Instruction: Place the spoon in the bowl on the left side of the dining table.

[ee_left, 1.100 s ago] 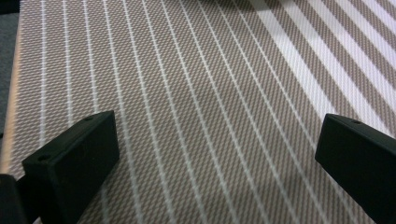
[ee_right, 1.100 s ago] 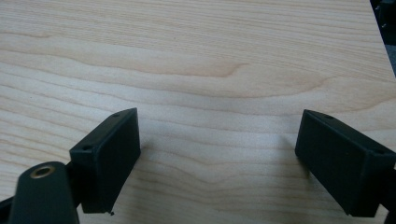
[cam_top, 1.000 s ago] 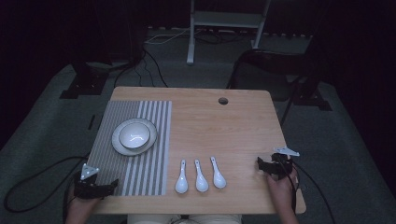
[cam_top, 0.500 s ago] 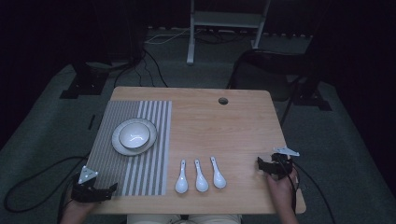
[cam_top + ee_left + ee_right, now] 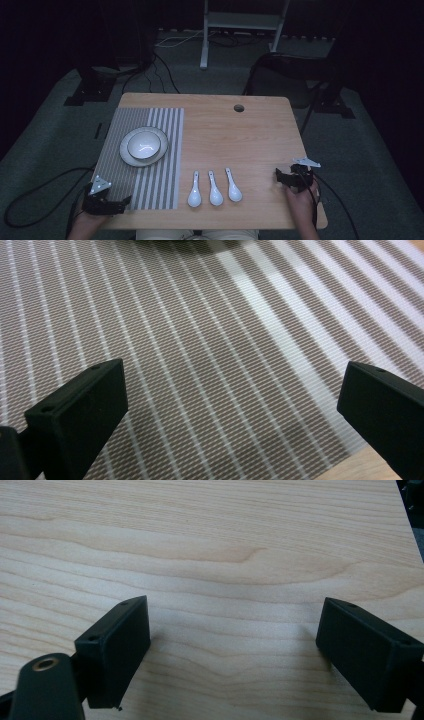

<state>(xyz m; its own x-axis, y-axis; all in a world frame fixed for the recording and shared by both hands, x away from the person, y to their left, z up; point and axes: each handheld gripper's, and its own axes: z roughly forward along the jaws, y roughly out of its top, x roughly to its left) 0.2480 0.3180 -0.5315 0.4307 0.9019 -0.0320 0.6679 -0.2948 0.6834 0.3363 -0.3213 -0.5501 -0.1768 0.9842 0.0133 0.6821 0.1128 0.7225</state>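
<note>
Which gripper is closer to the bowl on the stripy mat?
Left. The left gripper sits over the near edge of the striped mat, just below the bowl. The right gripper is far across the table, beyond the spoons.

The table (image 5: pixel 250 135) is pale wood with a wavy brown grain, and the placemat (image 5: pixel 120 125) on it is grey-brown woven with thin white stripes that widen into broad white bands toward one side. The bowl (image 5: pixel 144 145), the plate (image 5: pixel 129 159) under it and the three spoons (image 5: pixel 215 190) are glossy white. Both the left tool (image 5: pixel 124 201) and the right tool (image 5: pixel 278 175) are matte black, each topped by a light grey plate.
</note>
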